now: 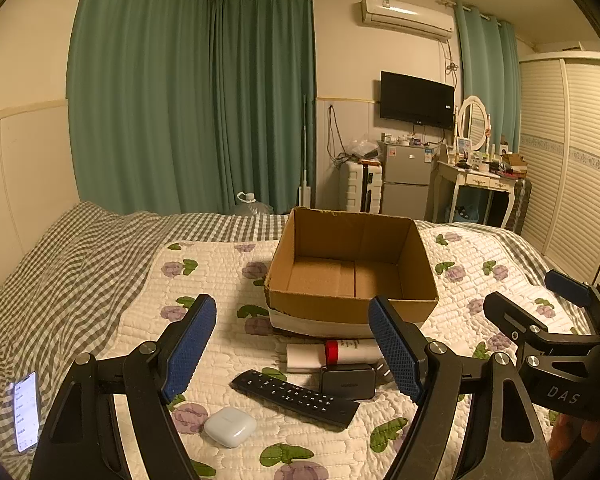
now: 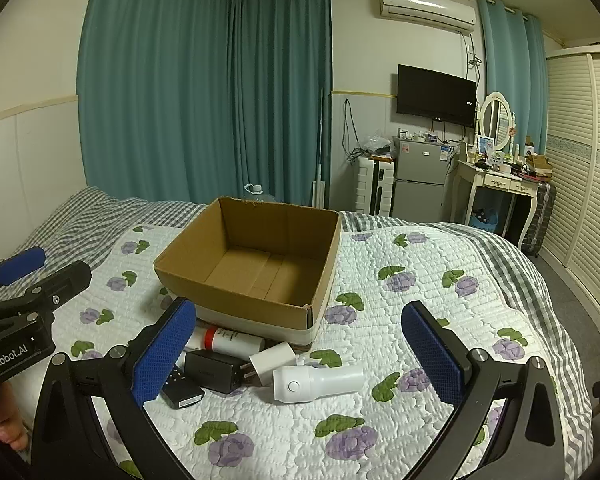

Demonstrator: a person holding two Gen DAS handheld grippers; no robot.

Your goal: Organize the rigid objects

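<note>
An open, empty cardboard box sits on the floral quilt. In front of it lie a black remote, a white earbud case, a dark grey charger, a white plug adapter, a white tube with a red band and a white cylindrical device. My left gripper is open above the remote and charger. My right gripper is open above the adapter and white device. Both are empty.
A lit phone lies on the checked sheet at the left. Beyond the bed stand green curtains, a suitcase, a small fridge, a dressing table and a louvred wardrobe.
</note>
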